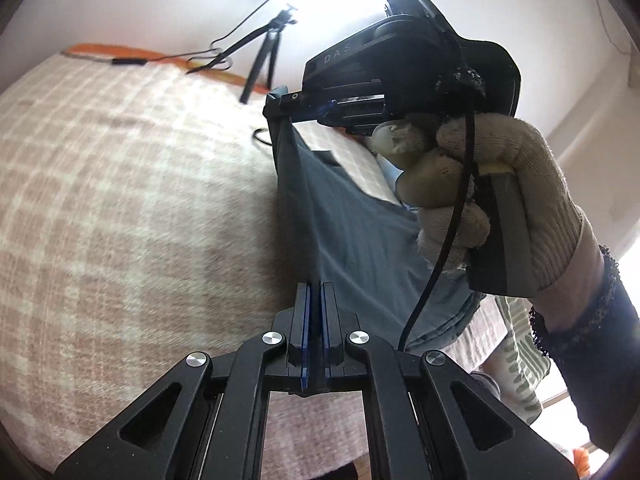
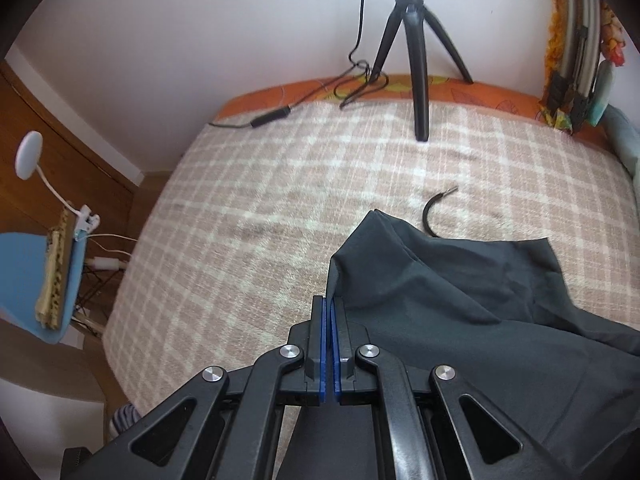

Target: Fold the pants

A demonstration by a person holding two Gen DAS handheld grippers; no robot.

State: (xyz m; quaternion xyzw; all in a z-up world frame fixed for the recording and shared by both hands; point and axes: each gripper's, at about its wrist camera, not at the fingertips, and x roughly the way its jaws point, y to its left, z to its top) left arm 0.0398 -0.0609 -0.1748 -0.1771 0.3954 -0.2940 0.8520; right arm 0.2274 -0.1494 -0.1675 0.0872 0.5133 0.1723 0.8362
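While the dark pants (image 2: 460,288) hang in soft, smooth folds above the bed, you have an edge of them pinched in each tool. Your right tool (image 2: 330,304) has its blue-padded jaws pressed together on a peak of the matte, blue-grey cloth, which drapes away toward four o'clock in the right wrist view. In the left wrist view your left tool (image 1: 315,288) is likewise clamped narrow on the fabric edge, and the pants (image 1: 352,220) stretch as a taut sheet up to the right tool (image 1: 280,104) at twelve o'clock. Your right hand (image 1: 492,196), in a nubby cream knit glove, wraps the grey handle, with a thin black cable running down across it.

Beneath lies the bed's blanket (image 2: 280,200), a fuzzy weave checked in beige and cream, over an orange sheet (image 2: 480,96) at the far edge. A black tripod (image 2: 416,52) with three slim legs stands at twelve o'clock, a looped black cord (image 2: 360,80) beside it. At nine o'clock sits a blue chair (image 2: 36,264) with a white clip lamp (image 2: 36,160) on a curved neck.
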